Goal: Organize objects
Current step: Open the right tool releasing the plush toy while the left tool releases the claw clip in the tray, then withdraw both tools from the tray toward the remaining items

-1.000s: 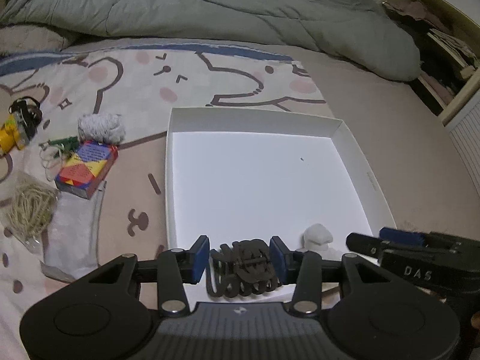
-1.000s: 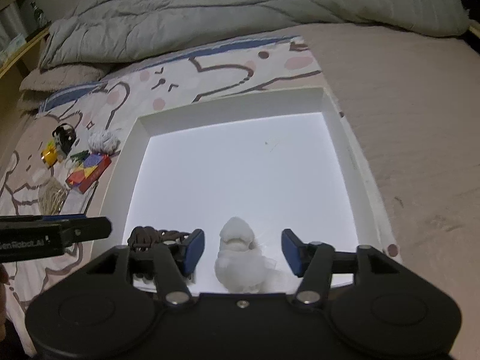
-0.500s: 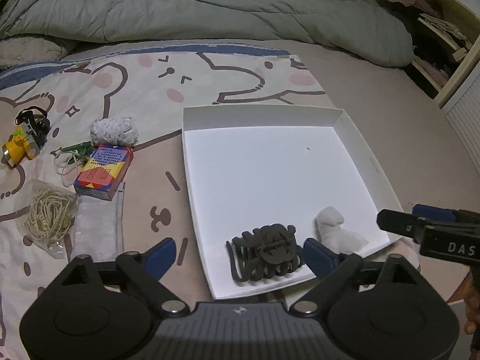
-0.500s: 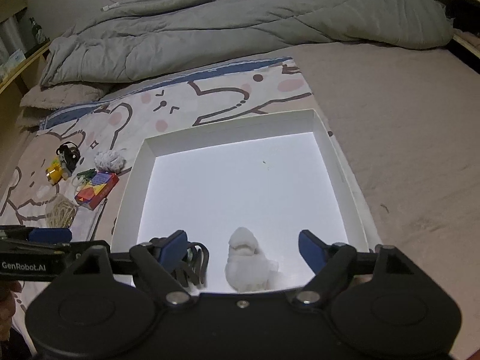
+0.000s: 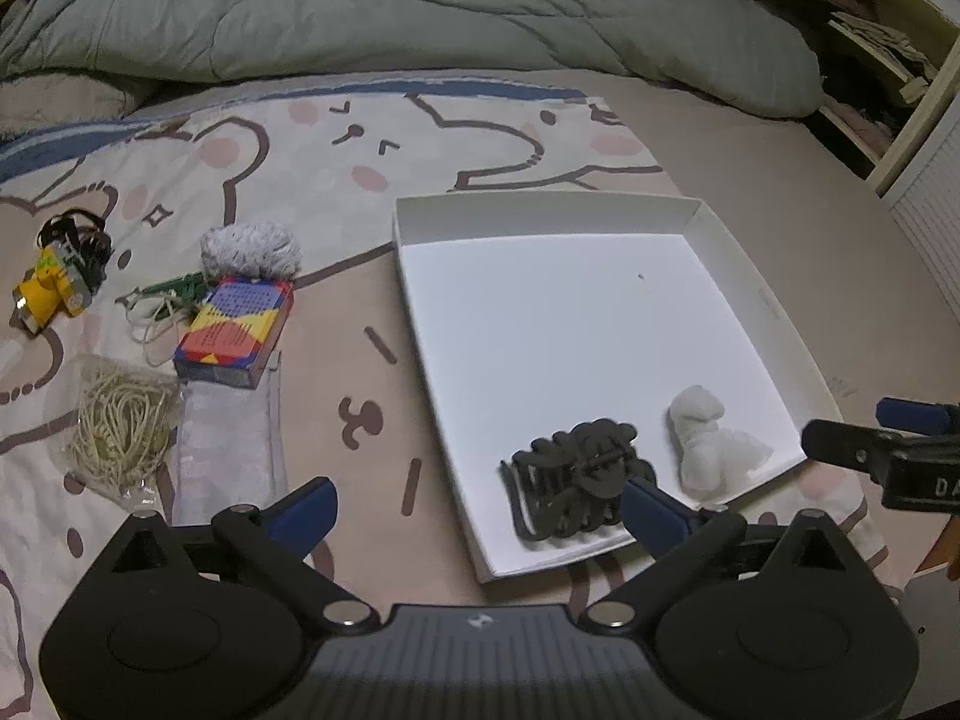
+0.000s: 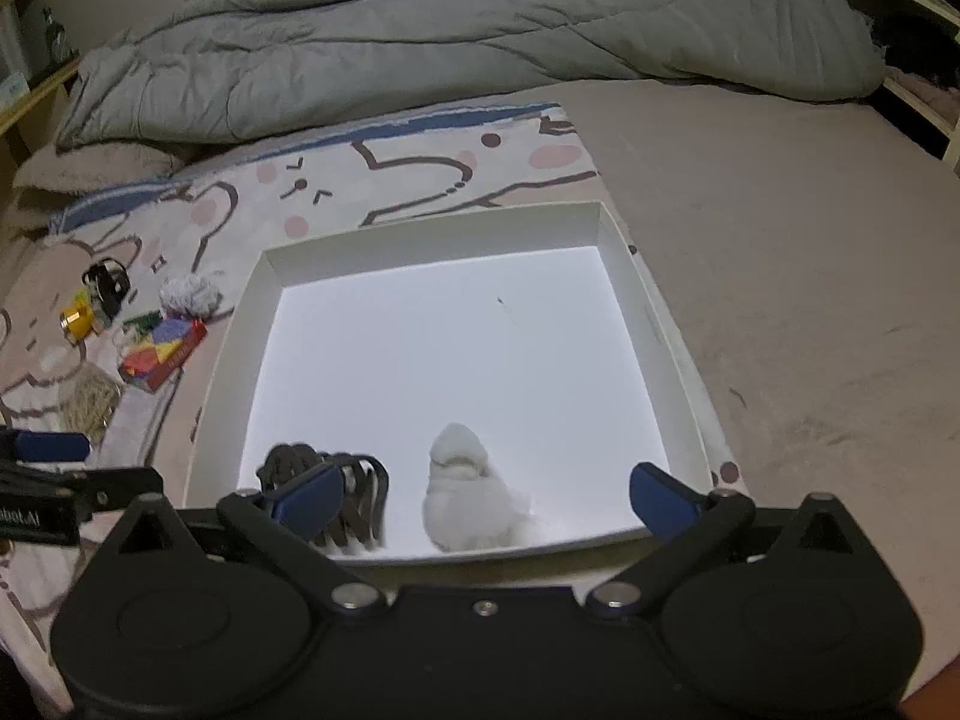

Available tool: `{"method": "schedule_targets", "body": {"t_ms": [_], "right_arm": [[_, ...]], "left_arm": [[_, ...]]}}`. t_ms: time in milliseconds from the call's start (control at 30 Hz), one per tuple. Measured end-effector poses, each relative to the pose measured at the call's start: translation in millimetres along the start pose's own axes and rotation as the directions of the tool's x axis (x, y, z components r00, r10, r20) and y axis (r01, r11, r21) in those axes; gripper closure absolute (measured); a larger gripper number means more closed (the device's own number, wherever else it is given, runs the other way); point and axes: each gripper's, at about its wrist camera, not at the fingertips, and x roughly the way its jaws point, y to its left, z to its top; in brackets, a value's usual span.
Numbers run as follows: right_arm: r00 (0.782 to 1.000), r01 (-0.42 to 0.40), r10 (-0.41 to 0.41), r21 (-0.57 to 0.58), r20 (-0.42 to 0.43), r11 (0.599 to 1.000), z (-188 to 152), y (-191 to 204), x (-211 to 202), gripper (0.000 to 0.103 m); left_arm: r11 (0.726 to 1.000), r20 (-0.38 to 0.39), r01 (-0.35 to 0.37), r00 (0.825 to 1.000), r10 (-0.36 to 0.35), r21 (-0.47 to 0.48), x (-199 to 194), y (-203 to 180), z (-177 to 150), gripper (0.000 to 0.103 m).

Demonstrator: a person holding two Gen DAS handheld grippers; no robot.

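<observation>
Both your grippers [image 5: 474,510] [image 6: 486,495] gape empty, jaws just opened; withdraw carelessly and you may snag the clip [image 5: 573,483] from the tray [image 5: 540,210].

Left claw [image 5: 474,510] and right claw [image 6: 486,498] both tilt steeply downward, jaws just opened wide, nothing pressed between them

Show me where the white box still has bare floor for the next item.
The white box is bare from its far wall to mid-floor. Only the near edge is crowded: the dark hair claw sits at the near left, the white cloth bundle beside it. Outside, left of the box, the colourful puzzle box and rubber bands cluster.
</observation>
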Motion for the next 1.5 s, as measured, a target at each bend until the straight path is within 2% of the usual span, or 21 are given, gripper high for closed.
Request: {"method": "schedule_targets", "body": {"t_ms": [367, 767, 1033, 1500], "right_arm": [[0.999, 0.033, -0.033, -0.014, 0.012, 0.999, -8.5, 3.0, -10.2, 0.000], [0.999, 0.052, -0.052, -0.027, 0.000, 0.998, -2.0, 16.1, 0.4, 0.000], [1.000, 0.025, -0.023, -0.062, 0.020, 0.998, 11.1, 49.2, 6.3, 0.000], [0.998, -0.061, 0.066, -0.158, 0.025, 0.986, 30.6, 129.5, 23.5, 0.000]], "left_arm": [[1.000, -0.014, 0.004, 1.000, -0.004, -0.002, -0.3, 12.6, -6.4, 0.003], [0.998, 0.021, -0.009, 1.000, 0.011, -0.056, -15.6, 46.6, -1.9, 0.002], [0.994, 0.038, -0.043, 0.998, 0.046, -0.098, -27.3, 80.9, -3.2, 0.002], [0.985, 0.073, -0.083, 0.993, 0.094, -0.152, -52.5, 142.7, -11.7, 0.002]]}}
